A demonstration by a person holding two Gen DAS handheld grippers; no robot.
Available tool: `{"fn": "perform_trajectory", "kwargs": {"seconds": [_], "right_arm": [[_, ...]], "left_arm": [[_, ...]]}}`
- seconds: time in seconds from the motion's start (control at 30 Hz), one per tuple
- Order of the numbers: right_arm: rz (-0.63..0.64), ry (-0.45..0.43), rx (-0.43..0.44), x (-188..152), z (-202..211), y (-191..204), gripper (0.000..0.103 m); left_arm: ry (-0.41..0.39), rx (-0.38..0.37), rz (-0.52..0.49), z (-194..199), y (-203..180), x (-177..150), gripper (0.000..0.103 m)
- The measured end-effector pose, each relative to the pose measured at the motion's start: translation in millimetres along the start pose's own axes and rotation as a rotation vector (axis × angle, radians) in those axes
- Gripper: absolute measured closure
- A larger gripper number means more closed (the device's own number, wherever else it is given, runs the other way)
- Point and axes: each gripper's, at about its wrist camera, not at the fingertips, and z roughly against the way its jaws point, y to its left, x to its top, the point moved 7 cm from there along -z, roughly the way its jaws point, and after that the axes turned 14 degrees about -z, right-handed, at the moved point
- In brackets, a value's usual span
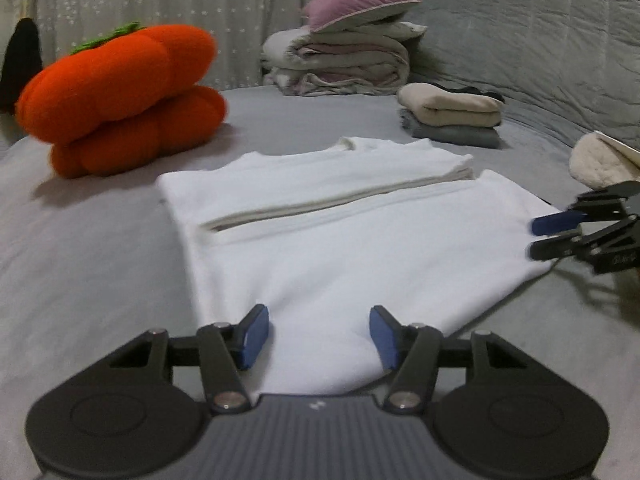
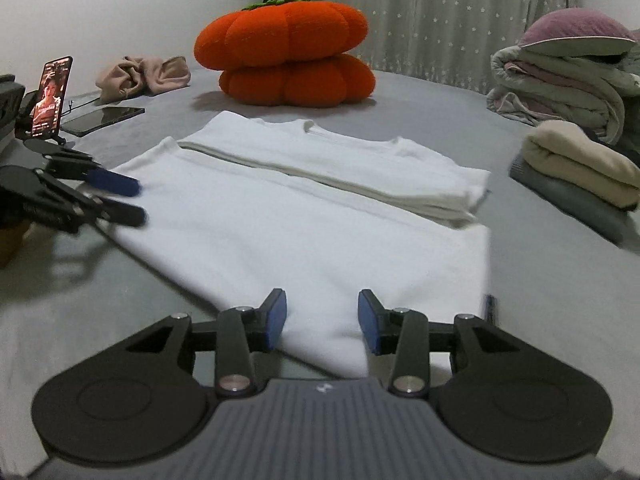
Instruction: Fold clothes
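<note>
A white garment (image 1: 340,248) (image 2: 300,220) lies flat on the grey bed, its far part folded over into a long band. In the left wrist view my left gripper (image 1: 319,314) stands open at the near edge, and the cloth's corner lies between its blue pads (image 1: 254,338) without being pressed. My right gripper (image 2: 322,298) is open the same way over the opposite near corner. Each gripper shows in the other's view: the right one (image 1: 535,238) at the garment's right edge, the left one (image 2: 140,202) at its left edge, both with jaws apart.
An orange pumpkin cushion (image 1: 120,96) (image 2: 288,52) sits behind the garment. A beige and grey folded stack (image 1: 450,114) (image 2: 580,164) and a bedding pile (image 1: 344,56) lie to the far side. Two phones (image 2: 52,96) (image 2: 102,118) and a crumpled beige cloth (image 2: 144,74) lie far left.
</note>
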Motion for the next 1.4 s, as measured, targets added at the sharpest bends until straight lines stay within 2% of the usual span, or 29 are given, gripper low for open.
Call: {"fn": "perform_trajectory", "kwargs": {"seconds": [0.13, 0.27, 0.5, 0.57, 0.8, 0.93, 1.03, 1.13, 1.23, 1.33, 1.4], "right_arm": [[-0.045, 0.015, 0.002, -5, 11, -19, 0.061], [-0.06, 0.018, 0.0, 0, 12, -16, 0.058], [-0.004, -0.027, -0.047, 32, -6, -3, 0.055], [-0.018, -0.034, -0.07, 42, -17, -8, 0.055], [-0.123, -0.006, -0.158, 45, -46, -48, 0.055], [-0.158, -0.011, -0.169, 43, -42, -62, 0.055], [-0.18, -0.015, -0.194, 42, -31, -71, 0.053], [-0.223, -0.033, -0.181, 45, -18, -75, 0.053], [-0.229, -0.05, -0.141, 49, -7, -64, 0.053], [-0.181, -0.04, -0.075, 49, -6, -40, 0.053], [-0.119, -0.021, -0.052, 43, -8, -25, 0.053]], "left_arm": [[-0.005, -0.016, 0.018, 8, 7, -3, 0.046], [-0.037, -0.052, 0.08, 3, 9, 12, 0.045], [-0.033, 0.015, 0.043, -24, 11, 39, 0.044], [-0.023, 0.041, 0.069, -32, 19, 42, 0.044], [0.031, 0.089, 0.15, -43, 44, 25, 0.044], [0.045, 0.11, 0.146, -36, 49, 17, 0.043], [0.06, 0.152, 0.166, -26, 57, 13, 0.041], [-0.008, 0.128, 0.207, -9, 61, 21, 0.041], [-0.085, 0.071, 0.201, 4, 51, 35, 0.041], [-0.096, 0.0, 0.138, -1, 30, 41, 0.041], [-0.073, -0.028, 0.075, -7, 14, 37, 0.041]]}}
